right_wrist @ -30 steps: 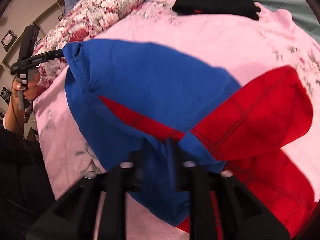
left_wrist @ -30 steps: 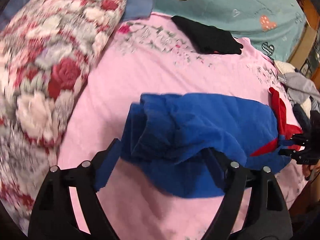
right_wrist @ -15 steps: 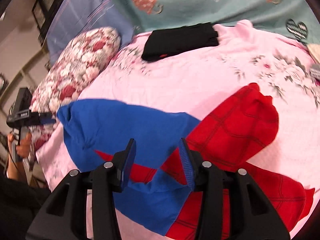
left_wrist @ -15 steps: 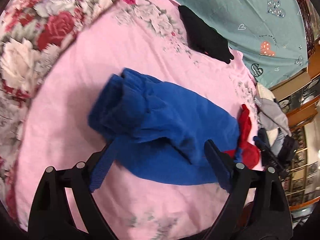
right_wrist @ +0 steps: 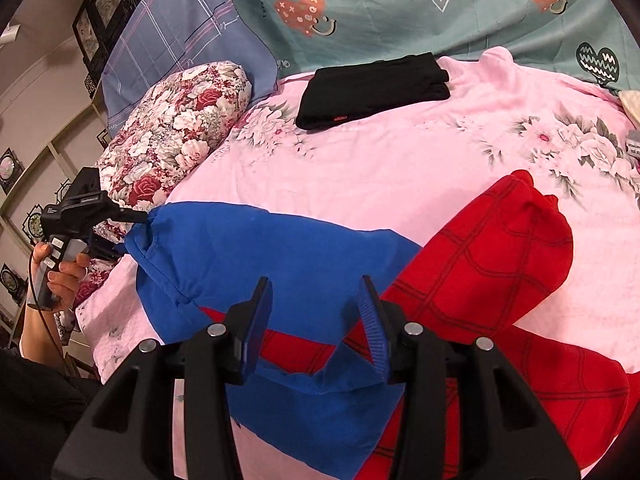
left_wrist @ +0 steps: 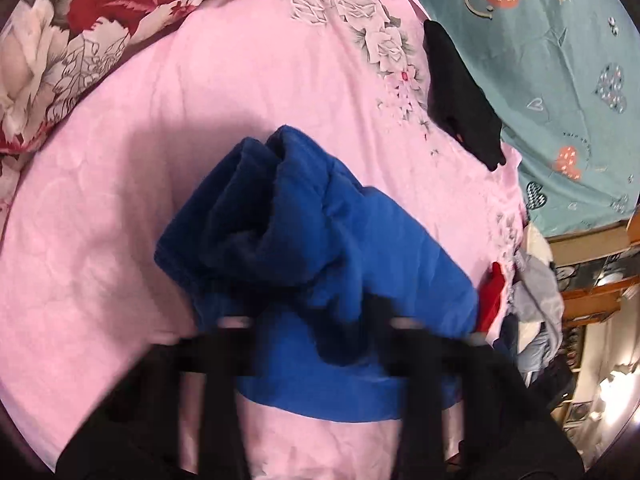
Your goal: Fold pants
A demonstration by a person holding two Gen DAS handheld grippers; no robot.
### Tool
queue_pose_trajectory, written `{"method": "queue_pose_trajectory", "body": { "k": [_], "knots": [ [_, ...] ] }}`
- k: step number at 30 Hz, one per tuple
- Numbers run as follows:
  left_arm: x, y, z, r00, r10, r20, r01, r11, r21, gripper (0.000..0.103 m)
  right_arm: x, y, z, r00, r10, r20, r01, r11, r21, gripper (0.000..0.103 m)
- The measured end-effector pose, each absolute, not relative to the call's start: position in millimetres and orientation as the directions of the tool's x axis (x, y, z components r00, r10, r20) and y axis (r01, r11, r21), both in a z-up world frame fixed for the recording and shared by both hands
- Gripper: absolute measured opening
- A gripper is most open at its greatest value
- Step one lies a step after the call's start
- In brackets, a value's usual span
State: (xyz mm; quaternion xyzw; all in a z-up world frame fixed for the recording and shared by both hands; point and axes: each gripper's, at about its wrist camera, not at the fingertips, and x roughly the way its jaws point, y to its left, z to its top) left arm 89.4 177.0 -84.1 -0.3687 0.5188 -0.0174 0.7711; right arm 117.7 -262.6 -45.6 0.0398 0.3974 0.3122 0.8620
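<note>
Blue and red pants lie across the pink bed sheet, blue leg ends to the left, red web-patterned part to the right. In the left wrist view the bunched blue leg ends fill the middle, and my left gripper is blurred, its jaws closing with blue cloth between them. The right wrist view shows that left gripper, in a person's hand, pinching the blue end. My right gripper hovers open just above the pants' middle, with nothing between its blue pads.
A folded black garment lies at the far side of the sheet. A floral pillow sits at the left and a teal blanket at the back. A pile of clothes lies past the bed's right edge.
My left gripper dropped onto the blue leg ends and its wide jaws came together on them. My right gripper let go of the pants' middle and lifted a little.
</note>
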Motion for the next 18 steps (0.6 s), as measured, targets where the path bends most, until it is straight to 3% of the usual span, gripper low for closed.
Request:
{"method": "queue_pose_trajectory", "body": {
  "k": [8, 12, 13, 14, 15, 17, 18],
  "knots": [
    [53, 169, -28, 0.550, -0.229, -0.803, -0.220, 0.888, -0.403, 0.008, 119, -258, -45, 0.492, 0.561, -0.665, -0.498, 0.809, 0.314, 0.045],
    [52, 177, -60, 0.480, -0.148, -0.865, -0.251, 0.921, -0.297, 0.013, 127, -265, -46, 0.526, 0.485, -0.698, -0.419, 0.862, 0.284, 0.045],
    [56, 178, -75, 0.443, -0.141, -0.886, -0.274, 0.919, -0.283, 0.014, 133, -271, -46, 0.545, 0.447, -0.709, -0.368, 0.888, 0.276, 0.048],
    [61, 179, -93, 0.411, -0.141, -0.901, -0.292, 0.915, -0.277, 0.016, 137, -275, -46, 0.563, 0.413, -0.716, -0.322, 0.907, 0.269, 0.057],
    [61, 180, -96, 0.423, -0.126, -0.897, -0.301, 0.914, -0.271, 0.023, 144, -282, -45, 0.583, 0.360, -0.728, -0.259, 0.932, 0.253, 0.062],
    [59, 183, -92, 0.437, -0.096, -0.894, -0.326, 0.910, -0.257, 0.046, 159, -290, -45, 0.592, 0.264, -0.762, -0.158, 0.965, 0.211, 0.062],
    [58, 186, -88, 0.444, -0.085, -0.892, -0.341, 0.904, -0.256, 0.063, 167, -292, -45, 0.587, 0.232, -0.776, -0.125, 0.973, 0.196, 0.062]
  ]
}}
